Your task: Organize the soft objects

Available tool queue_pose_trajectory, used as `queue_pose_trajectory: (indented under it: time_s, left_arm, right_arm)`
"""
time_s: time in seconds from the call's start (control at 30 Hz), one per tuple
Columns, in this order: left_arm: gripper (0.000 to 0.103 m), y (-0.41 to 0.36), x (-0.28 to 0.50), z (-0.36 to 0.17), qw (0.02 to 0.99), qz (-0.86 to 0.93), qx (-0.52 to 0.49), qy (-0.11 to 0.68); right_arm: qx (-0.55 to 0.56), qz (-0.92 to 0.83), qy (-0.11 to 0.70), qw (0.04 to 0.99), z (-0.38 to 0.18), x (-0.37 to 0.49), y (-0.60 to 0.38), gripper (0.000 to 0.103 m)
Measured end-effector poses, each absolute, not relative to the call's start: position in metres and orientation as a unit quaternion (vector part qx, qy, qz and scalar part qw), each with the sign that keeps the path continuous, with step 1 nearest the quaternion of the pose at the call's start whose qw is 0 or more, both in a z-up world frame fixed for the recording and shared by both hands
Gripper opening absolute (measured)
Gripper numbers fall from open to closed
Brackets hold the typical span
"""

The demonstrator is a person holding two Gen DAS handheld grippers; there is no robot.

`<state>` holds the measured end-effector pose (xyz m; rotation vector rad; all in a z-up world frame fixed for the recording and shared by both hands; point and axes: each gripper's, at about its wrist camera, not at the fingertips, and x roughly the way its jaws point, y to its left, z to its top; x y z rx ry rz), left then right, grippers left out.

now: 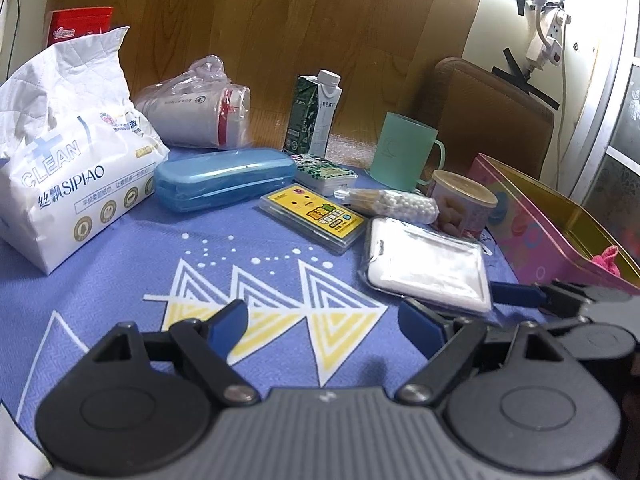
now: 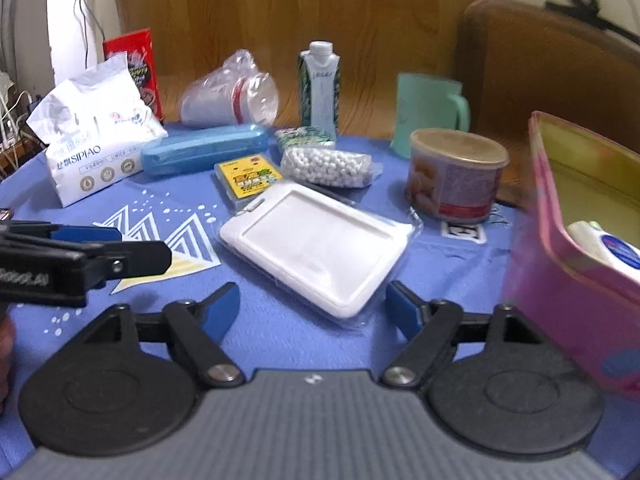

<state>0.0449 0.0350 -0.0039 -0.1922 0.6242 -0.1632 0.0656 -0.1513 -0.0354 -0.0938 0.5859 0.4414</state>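
Observation:
A big white tissue pack (image 1: 68,168) (image 2: 92,148) stands at the left of the blue cloth. A bag of white beads (image 1: 400,202) (image 2: 328,166) and a small green tissue packet (image 1: 324,174) lie mid-table. The pink tin (image 1: 532,236) (image 2: 568,280) at the right holds a pink cloth (image 1: 604,260) and a white-and-blue pack (image 2: 600,244). My left gripper (image 1: 324,320) is open over bare cloth. My right gripper (image 2: 312,306) is open beside the tin; the near corner of a white card holder (image 2: 316,240) lies between its fingers, untouched.
Behind are a blue case (image 1: 224,178), a yellow card box (image 1: 316,216), a lidded can (image 2: 456,176), a green mug (image 2: 428,108), a carton (image 2: 320,88), bagged cups (image 1: 196,112) and a red box (image 2: 136,64). A brown chair (image 1: 492,116) stands past the table.

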Motion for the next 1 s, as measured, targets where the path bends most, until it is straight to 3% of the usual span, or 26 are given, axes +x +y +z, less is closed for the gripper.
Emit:
queue_pose_trajectory:
  time_s: [0.1,0.13,0.17,0.27,0.3,0.4,0.67,0.97,1.0]
  left_arm:
    - [0.085,0.036,0.045,-0.004,0.944,-0.08,-0.097,0.306]
    - [0.085,0.035,0.045,-0.004,0.944,-0.079,-0.098,0.305]
    - [0.085,0.035,0.045,-0.004,0.944,-0.079,-0.099,0.305]
    - [0.085,0.035,0.045,-0.005,0.944,-0.079,-0.101,0.305]
    - [0.085,0.035,0.045,-0.005,0.944,-0.079,-0.101,0.305]
    - [0.085,0.035,0.045,-0.005,0.944,-0.078,-0.103,0.305]
    - [0.086,0.035,0.046,-0.006,0.944,-0.078,-0.099,0.305]
    - [0.091,0.032,0.047,-0.006,0.945,-0.078,-0.086,0.307]
    - [0.091,0.031,0.046,-0.006,0.945,-0.077,-0.085,0.307]
  right_arm:
    - [-0.052,0.218,0.289,0.931,-0.035,0.075,-0.148,0.082]
    - [-0.052,0.219,0.288,0.931,-0.035,0.076,-0.148,0.076]
    - [-0.054,0.218,0.283,0.933,-0.035,0.075,-0.147,0.064]
    - [-0.061,0.225,0.269,0.935,-0.036,0.069,-0.146,0.05]
    - [-0.067,0.225,0.265,0.935,-0.035,0.066,-0.145,0.042]
    - [-0.089,0.227,0.253,0.936,-0.035,0.056,-0.14,0.034]
    - [-0.12,0.258,0.231,0.93,-0.037,0.004,-0.14,0.029]
    - [-0.118,0.314,0.224,0.915,-0.04,-0.047,-0.148,0.03]
    - [-0.116,0.313,0.223,0.916,-0.041,-0.049,-0.149,0.033]
